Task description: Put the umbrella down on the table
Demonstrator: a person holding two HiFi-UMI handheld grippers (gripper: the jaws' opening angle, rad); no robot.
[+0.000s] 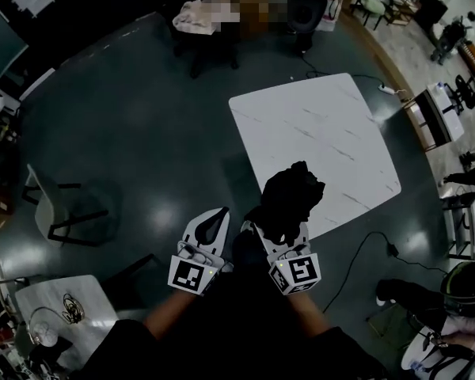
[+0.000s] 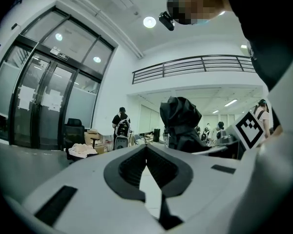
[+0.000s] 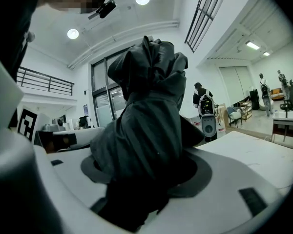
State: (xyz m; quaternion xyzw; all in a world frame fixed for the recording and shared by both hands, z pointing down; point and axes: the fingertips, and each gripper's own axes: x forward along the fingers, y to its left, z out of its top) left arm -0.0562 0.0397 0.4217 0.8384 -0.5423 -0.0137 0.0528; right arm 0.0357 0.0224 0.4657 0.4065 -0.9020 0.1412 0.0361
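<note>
- Your right claw (image 1: 280, 242) is gripping the umbrella (image 1: 291, 198) low down. Its jaws are standing wide around bunched black fabric, which is filling the whole gap in the right gripper view.
- Your left claw (image 1: 219, 214) is carrying nothing. Its jaws are meeting at the tips with nothing between the pads, and it is hanging just beside the right one.
- In the head view the umbrella is rising out of the right claw and overlapping the near edge of the white worktop (image 1: 324, 125). It is looking airborne rather than resting, though I cannot tell how high it is.
- Folded up like this, the umbrella is probably handling as a light load: soft, loose cloth wrapped round what should be a stiff shaft and ribs. The fabric is likely sliding and squashing under the pads, so the grip is feeling spongier than it really is.
- The firm core low in the bundle, where you are clamping now, is looking like the best place to hold it. The floppy folds at the top are offering nothing solid.
- It is unlikely to stand on end, so you should be planning to lay it on its side before opening the jaws.
</note>
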